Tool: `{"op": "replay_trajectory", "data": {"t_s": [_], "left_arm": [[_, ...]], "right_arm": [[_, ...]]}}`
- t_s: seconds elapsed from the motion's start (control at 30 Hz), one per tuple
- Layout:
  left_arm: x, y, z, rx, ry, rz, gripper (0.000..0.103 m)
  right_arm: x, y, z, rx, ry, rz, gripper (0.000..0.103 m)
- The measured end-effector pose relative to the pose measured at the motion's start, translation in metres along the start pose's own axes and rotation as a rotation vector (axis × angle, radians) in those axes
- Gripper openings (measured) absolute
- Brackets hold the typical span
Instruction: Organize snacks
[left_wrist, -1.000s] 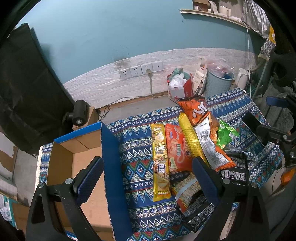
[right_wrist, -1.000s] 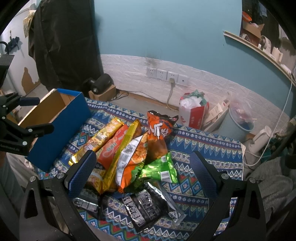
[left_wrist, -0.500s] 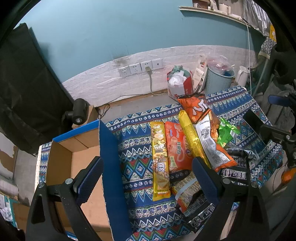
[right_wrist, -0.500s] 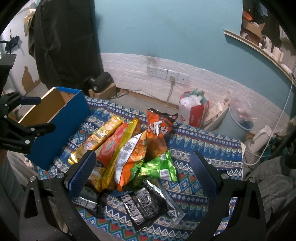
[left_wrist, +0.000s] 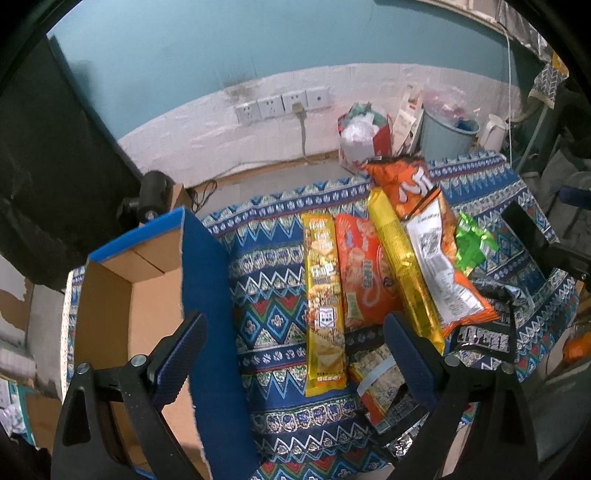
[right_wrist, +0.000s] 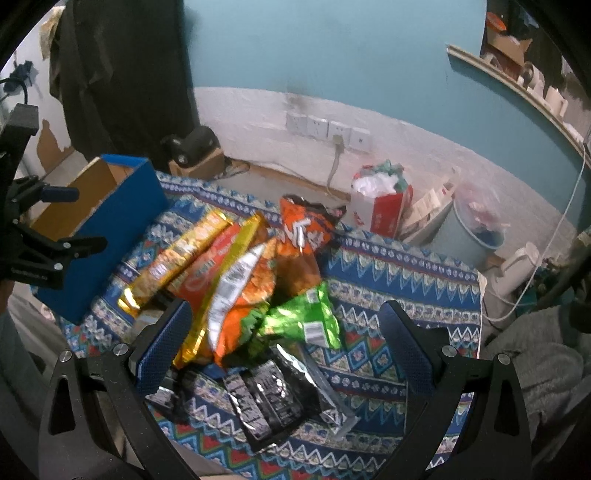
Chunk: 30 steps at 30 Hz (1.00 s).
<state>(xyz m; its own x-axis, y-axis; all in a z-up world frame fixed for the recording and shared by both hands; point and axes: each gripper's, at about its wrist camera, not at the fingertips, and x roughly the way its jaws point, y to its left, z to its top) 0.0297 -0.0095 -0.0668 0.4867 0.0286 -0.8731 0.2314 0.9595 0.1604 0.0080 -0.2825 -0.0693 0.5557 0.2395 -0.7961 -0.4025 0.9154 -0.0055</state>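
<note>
- Snack packets (left_wrist: 373, 280) are lying heaped on a patterned blue cloth (left_wrist: 266, 295) covering the desk.
- Blue cardboard box (left_wrist: 207, 295) is standing open just left of them.
- Left hand-held gripper (left_wrist: 295, 354) is hovering with jaws spread wide, holding nothing.
- Right hand-held gripper (right_wrist: 284, 343) is likewise gaping above the black packets (right_wrist: 269, 398).

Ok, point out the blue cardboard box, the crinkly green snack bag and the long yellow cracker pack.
blue cardboard box (left_wrist: 207, 280), left wrist view, outer side wall.
crinkly green snack bag (right_wrist: 306, 317), right wrist view, bag middle.
long yellow cracker pack (left_wrist: 323, 295), left wrist view, pack middle.
</note>
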Motion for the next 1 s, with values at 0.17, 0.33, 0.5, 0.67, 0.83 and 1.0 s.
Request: {"op": "replay_trajectory", "data": {"t_s": [0.17,0.33,0.5,0.67,0.83,1.0], "left_arm": [[0.018,-0.002,-0.005,0.001,0.050,-0.007,0.097],[0.041,-0.001,-0.003,-0.037,0.097,-0.028,0.097],[0.063,-0.006,0.000,-0.040,0.130,-0.010,0.097],[0.083,-0.007,0.001,-0.054,0.159,-0.029,0.097],[0.099,-0.009,0.004,-0.056,0.180,-0.031,0.097],[0.116,-0.009,0.008,-0.064,0.205,-0.032,0.097]], "right_arm": [[0.031,-0.017,-0.019,0.011,0.120,-0.036,0.100],[0.063,-0.033,-0.037,0.033,0.221,-0.051,0.097],[0.097,-0.045,-0.051,0.066,0.313,-0.035,0.091],[0.120,-0.045,-0.062,0.035,0.362,-0.024,0.089],[0.136,-0.043,-0.067,0.016,0.396,-0.007,0.082],[0.153,-0.044,-0.076,0.015,0.441,-0.008,0.070]]}}
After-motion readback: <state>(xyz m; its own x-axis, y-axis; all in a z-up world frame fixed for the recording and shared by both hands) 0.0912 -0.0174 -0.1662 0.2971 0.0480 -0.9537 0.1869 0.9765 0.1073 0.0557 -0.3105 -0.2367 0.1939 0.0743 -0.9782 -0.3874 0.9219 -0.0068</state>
